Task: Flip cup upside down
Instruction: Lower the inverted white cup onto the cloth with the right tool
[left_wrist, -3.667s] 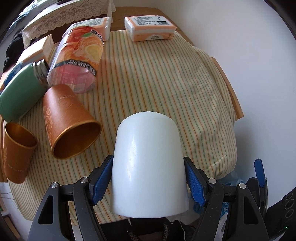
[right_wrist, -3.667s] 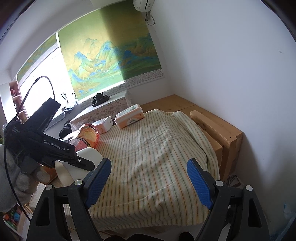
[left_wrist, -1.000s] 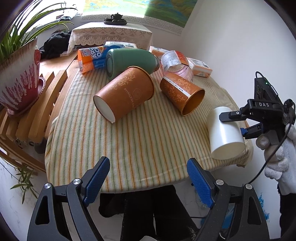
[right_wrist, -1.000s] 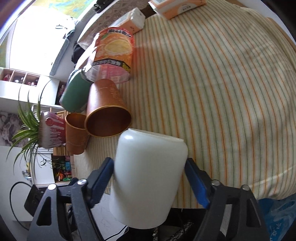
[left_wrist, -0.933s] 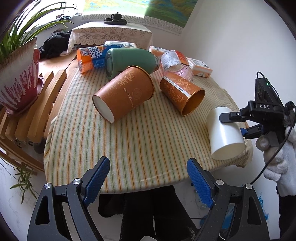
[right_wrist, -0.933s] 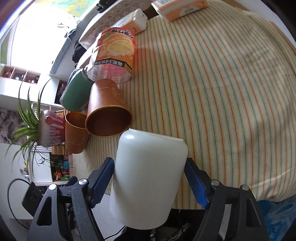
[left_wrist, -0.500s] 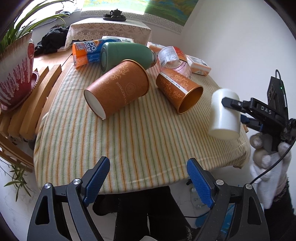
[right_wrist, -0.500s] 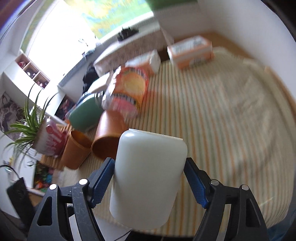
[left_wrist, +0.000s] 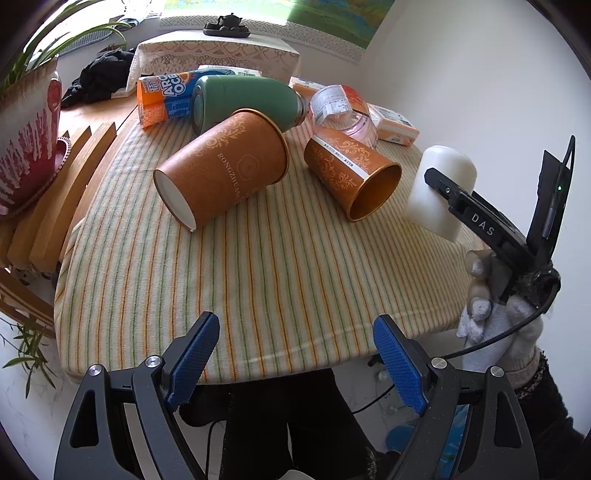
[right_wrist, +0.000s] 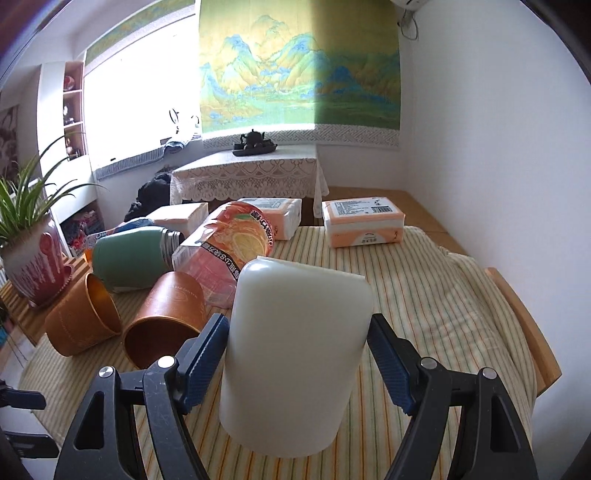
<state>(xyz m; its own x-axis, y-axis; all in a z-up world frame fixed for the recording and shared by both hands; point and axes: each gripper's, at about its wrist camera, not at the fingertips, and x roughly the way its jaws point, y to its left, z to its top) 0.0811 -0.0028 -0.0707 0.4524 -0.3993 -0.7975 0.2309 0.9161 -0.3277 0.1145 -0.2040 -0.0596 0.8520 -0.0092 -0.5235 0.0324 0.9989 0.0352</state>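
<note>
My right gripper is shut on a plain white cup, its blue pads pressed on both sides. The cup's closed base points up and away and its rim points down toward the striped tablecloth. In the left wrist view the same white cup hangs above the table's right edge, tilted, held by the right gripper in a gloved hand. My left gripper is open and empty, off the near edge of the table.
Two orange paper cups lie on their sides mid-table. Behind them lie a green flask, a plastic bottle, an orange-blue packet and tissue packs. A potted plant stands at the left.
The right gripper has swung the white cup up from pointing down at the table to a nearly level view, carrying it over the table's right edge. The left gripper has stayed open.
</note>
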